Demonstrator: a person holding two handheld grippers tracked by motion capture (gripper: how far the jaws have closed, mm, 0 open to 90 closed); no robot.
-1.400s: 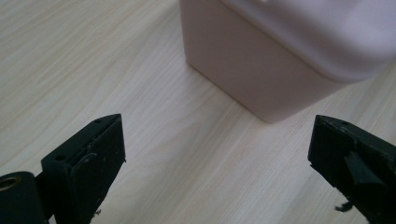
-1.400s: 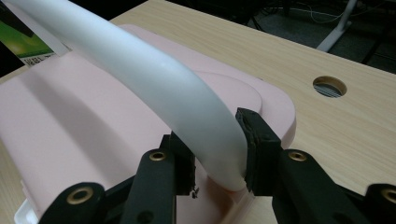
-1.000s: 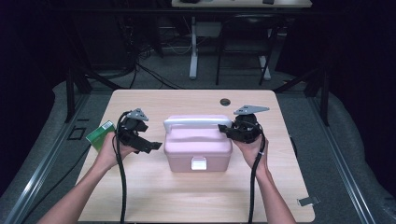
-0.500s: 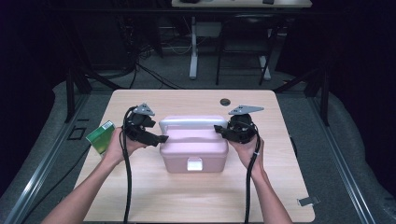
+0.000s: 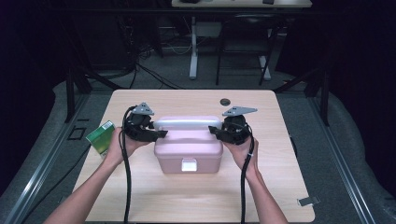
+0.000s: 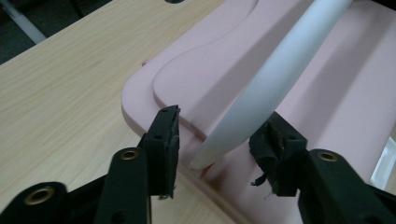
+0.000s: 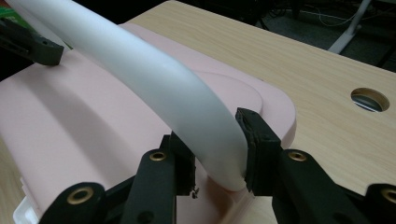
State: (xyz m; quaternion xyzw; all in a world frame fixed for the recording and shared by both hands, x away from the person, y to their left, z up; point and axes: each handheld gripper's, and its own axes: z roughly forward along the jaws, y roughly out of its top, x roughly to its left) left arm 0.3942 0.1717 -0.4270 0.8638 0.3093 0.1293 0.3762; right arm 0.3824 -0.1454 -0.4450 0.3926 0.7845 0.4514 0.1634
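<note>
A pink box (image 5: 188, 149) with a white handle (image 5: 187, 123) across its lid stands mid-table. My left gripper (image 5: 161, 134) is at the handle's left end. In the left gripper view its jaws (image 6: 217, 135) straddle the handle (image 6: 280, 70) tip and have just been closing; a gap remains at one pad, so it is open. My right gripper (image 5: 212, 129) is at the other end. In the right gripper view (image 7: 217, 144) its pads press both sides of the handle (image 7: 140, 70) above the pink lid (image 7: 70, 126).
A green carton (image 5: 102, 137) lies at the table's left edge, just behind my left hand. A round cable hole (image 5: 225, 101) sits in the wooden table (image 5: 280, 186) behind the box. The box has a white latch (image 5: 188, 164) on its front.
My left gripper has come in to the handle's left end and its jaws have narrowed around it. The right gripper keeps its grip; the box has shifted slightly left.
</note>
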